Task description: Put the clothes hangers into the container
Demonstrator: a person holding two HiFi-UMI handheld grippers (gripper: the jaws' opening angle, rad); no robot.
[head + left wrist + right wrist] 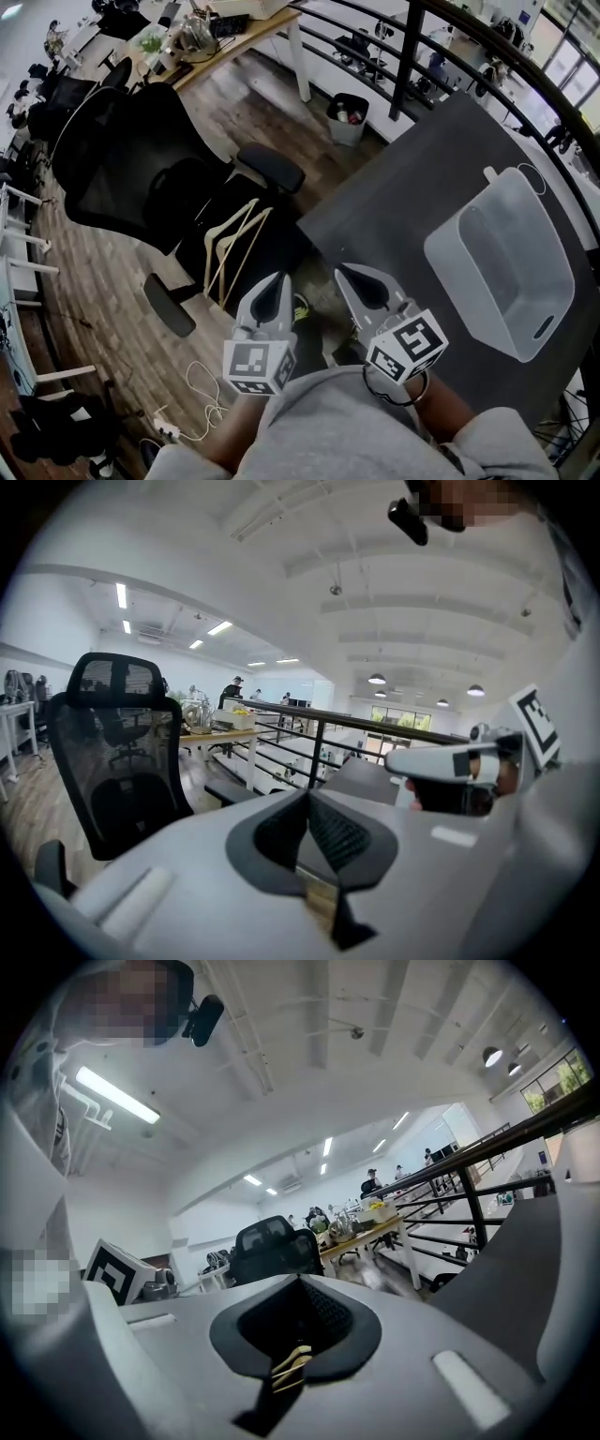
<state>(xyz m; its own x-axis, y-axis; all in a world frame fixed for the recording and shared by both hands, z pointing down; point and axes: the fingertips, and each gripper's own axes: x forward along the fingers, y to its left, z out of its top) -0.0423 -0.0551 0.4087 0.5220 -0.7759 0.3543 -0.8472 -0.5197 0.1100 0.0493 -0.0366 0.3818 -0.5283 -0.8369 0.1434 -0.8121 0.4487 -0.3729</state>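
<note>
Near the table (pixel 403 178), left claw (pixel 272 281) and right claw (pixel 352 274) point forward, both closed and empty.

Clothes hangers (pixel 289 1363) a mere sliver behind the right gripper (pixel 300 1281) in its own view; distant people (pixel 372 1183) too small.

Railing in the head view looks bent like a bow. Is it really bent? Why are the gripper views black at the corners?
Head view: the wide lens bows the railing; it is likely straight. Left gripper view: the railing runs nearly straight. Both gripper views: the black corners are the round lens edge.
</note>
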